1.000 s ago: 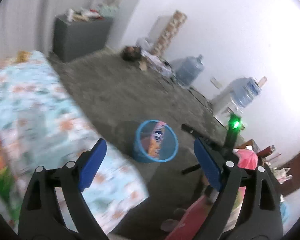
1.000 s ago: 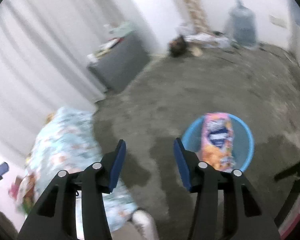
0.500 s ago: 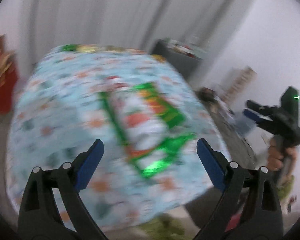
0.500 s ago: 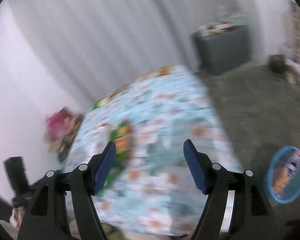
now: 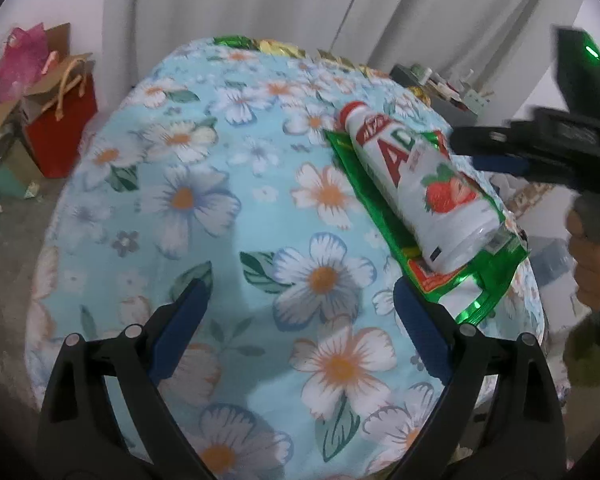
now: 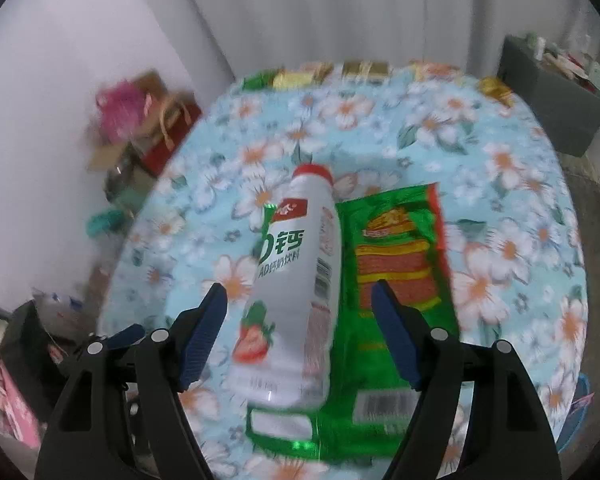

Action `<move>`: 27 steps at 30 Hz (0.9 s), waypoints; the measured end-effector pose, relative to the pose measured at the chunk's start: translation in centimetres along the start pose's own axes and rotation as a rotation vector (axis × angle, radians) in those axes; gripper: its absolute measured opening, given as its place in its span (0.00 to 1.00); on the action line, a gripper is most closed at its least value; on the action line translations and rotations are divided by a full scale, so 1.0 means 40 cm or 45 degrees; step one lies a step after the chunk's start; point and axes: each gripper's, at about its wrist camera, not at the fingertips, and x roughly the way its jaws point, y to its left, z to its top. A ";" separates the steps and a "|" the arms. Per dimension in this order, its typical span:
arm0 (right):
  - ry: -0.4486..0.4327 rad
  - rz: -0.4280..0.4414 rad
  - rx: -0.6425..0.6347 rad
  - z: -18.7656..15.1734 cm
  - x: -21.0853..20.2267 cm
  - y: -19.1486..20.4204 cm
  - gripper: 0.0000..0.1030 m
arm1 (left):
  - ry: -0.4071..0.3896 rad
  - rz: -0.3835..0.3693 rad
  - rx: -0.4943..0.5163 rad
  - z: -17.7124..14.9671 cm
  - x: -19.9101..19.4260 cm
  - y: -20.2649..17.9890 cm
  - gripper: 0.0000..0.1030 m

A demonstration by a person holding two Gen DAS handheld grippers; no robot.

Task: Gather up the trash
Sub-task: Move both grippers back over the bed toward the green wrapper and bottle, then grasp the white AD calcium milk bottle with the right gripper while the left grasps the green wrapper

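A white bottle (image 6: 296, 284) with a red cap and a strawberry label lies on a green snack wrapper (image 6: 396, 280) on a table with a blue flowered cloth (image 6: 500, 184). My right gripper (image 6: 300, 312) is open and hovers over the bottle, which lies between its fingers. My left gripper (image 5: 300, 308) is open and empty over the cloth (image 5: 204, 208), left of the bottle (image 5: 416, 184) and wrapper (image 5: 460, 280). The right gripper also shows at the right edge of the left wrist view (image 5: 540, 152).
A red gift bag and cardboard boxes (image 5: 56, 108) stand on the floor left of the table. A grey cabinet (image 6: 552, 92) stands at the back right by the curtain. Gold and green packets (image 6: 364, 69) lie along the table's far edge.
Both grippers swung from the floor and the blue bin to the table. The right gripper has come down over the bottle. Both stay open.
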 end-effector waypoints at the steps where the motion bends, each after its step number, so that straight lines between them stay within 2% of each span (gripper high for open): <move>1: 0.030 -0.005 -0.016 0.002 0.023 0.002 0.70 | 0.002 0.005 0.006 -0.002 0.010 0.001 0.87; 5: 0.152 -0.020 -0.063 0.010 0.106 0.020 0.70 | -0.027 0.029 0.025 -0.009 0.017 0.003 0.87; 8: 0.184 -0.009 -0.073 0.008 0.131 0.034 0.69 | -0.049 0.010 0.029 -0.012 0.010 0.007 0.87; 12: 0.145 0.020 -0.060 0.000 0.125 0.039 0.66 | -0.065 -0.001 0.025 -0.010 0.003 0.015 0.87; 20: 0.041 0.024 -0.013 -0.009 0.038 0.006 0.64 | -0.092 -0.040 0.021 -0.008 -0.011 0.013 0.87; 27: -0.058 -0.003 0.064 -0.039 -0.049 -0.059 0.63 | -0.094 -0.145 0.026 0.004 -0.006 -0.009 0.87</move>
